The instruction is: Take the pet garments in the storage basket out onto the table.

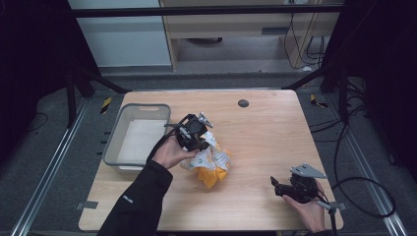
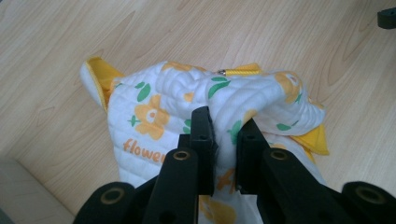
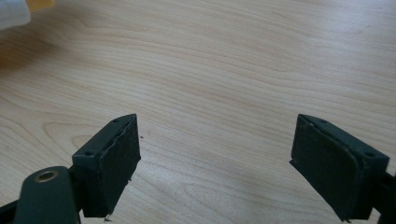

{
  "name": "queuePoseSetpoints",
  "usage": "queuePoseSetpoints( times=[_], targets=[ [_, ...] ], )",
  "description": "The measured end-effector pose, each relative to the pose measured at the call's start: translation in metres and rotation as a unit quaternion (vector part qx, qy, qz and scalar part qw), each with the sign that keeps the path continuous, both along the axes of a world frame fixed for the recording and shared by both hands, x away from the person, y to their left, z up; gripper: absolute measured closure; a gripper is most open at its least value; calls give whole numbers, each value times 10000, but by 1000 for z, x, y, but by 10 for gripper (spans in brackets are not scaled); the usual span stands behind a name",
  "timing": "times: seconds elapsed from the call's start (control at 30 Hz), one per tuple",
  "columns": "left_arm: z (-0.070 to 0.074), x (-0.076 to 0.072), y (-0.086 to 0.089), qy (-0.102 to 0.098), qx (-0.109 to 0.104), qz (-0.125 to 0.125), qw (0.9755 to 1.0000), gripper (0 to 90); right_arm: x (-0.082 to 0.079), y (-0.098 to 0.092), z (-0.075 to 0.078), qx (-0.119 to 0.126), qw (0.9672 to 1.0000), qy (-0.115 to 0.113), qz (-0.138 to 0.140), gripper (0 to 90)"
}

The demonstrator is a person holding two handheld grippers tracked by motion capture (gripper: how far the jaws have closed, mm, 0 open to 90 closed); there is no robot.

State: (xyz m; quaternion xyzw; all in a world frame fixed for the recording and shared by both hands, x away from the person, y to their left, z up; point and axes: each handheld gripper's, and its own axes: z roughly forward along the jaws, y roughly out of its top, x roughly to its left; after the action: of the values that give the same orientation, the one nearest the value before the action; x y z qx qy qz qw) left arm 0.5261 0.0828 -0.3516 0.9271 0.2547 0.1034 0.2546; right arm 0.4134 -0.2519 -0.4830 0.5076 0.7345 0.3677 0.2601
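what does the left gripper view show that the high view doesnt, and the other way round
Left gripper view alone: the orange word "flower" printed on the quilted cloth, a metal zipper end, and the left claw pinching a fold. High view alone: the grey bin, the right claw over bare table, and the floor cables. Both: the white and yellow flowered cloth on the wooden table.

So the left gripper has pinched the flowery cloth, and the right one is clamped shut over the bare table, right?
Not quite. The left gripper does pinch the flowery cloth, but the right gripper isn't shut: the right gripper view shows its jaws spread wide over the bare table.
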Motion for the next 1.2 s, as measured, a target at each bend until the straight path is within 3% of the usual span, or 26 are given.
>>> queuePoseSetpoints(
  times=[0.63, 0.93, 1.2],
  targets=[
    [-34, 4, -14, 224, -17, -108, 9997, 762, 0, 0, -1, -13, 10000, 11, -1, 154],
    [-38, 5, -11, 267, 17, -80, 9996, 579, 0, 0, -1, -23, 10000, 29, 6, 154],
    [-33, -2, -1, 57, -69, -78, 9999, 457, 0, 1, -1, 4, 10000, 58, -2, 153]
  ],
)
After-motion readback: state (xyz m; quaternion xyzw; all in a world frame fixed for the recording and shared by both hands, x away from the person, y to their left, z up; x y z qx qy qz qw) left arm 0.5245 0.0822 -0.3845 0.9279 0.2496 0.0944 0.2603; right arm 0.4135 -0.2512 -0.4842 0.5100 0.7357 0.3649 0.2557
